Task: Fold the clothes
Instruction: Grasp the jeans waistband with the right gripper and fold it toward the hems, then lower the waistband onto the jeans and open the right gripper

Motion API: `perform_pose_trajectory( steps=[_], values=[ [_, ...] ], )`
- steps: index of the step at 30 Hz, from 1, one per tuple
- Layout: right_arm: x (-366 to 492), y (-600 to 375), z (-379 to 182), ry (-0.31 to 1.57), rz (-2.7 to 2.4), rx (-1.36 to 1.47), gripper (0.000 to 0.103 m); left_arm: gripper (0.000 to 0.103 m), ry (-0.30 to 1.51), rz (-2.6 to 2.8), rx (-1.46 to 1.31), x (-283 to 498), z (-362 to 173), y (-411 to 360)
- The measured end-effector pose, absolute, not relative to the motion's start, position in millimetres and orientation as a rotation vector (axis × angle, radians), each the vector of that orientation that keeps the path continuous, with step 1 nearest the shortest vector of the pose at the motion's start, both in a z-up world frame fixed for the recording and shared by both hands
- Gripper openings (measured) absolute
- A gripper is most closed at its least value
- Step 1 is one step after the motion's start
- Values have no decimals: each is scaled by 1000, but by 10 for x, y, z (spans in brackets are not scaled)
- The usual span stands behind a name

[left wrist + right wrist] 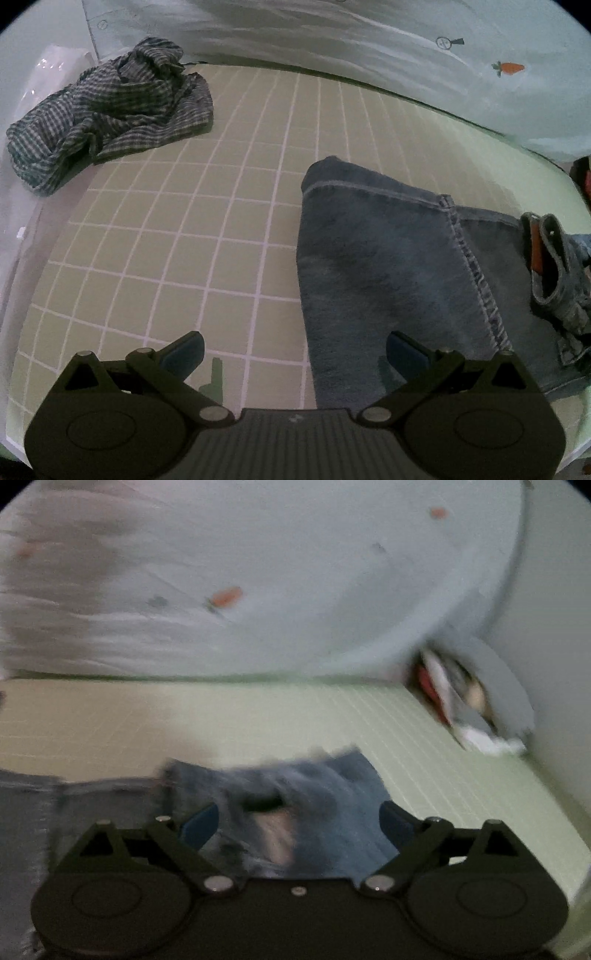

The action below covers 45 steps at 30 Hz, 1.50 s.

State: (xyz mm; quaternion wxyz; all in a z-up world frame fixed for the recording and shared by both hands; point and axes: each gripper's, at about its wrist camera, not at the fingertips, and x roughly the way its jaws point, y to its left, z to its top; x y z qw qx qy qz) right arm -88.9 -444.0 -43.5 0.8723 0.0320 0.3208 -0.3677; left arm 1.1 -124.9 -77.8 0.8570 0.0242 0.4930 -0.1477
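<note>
Blue jeans [388, 269] lie on the green gridded mat [207, 229], a leg with its hem toward the far side. My left gripper [295, 350] is open over the jeans' left edge, its right finger above the denim, its left above the mat. In the blurred right wrist view my right gripper [299, 821] is open with the jeans' bunched waist end [295, 794] between its fingers. A crumpled checked shirt [110, 110] lies at the mat's far left.
A pale sheet with carrot prints [369, 48] hangs behind the mat. A clutter of red, white and grey items [469, 701] sits at the mat's far right corner. A white plastic bag [51, 70] lies beside the checked shirt.
</note>
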Motion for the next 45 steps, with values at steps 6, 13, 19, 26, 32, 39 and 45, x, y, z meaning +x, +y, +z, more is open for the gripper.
perform_pose_trajectory(
  steps=[6, 13, 19, 26, 32, 39, 45],
  values=[
    [-965, -4506, -706, 755, -784, 194, 94, 103, 1042, -296, 56, 39, -794, -1209],
    [-1156, -4353, -788, 755, -787, 276, 94, 103, 1087, -309, 33, 121, -885, -1246],
    [-1172, -4242, -691, 784, -736, 208, 96, 103, 1116, -324, 27, 177, -959, -1323],
    [-1204, -4230, -574, 742, -787, 146, 96, 103, 1137, -342, 48, 210, -1040, -1411],
    [-1261, -4332, -592, 745, -827, 179, 96, 99, 1129, -336, 7, 240, -1050, -1396],
    [-1287, -4429, -578, 740, -866, 169, 96, 52, 1087, -353, -103, 221, -992, -1400],
    [-1346, -4588, -588, 738, -874, 187, 96, 8, 1066, -337, -261, 165, -901, -1320]
  ],
)
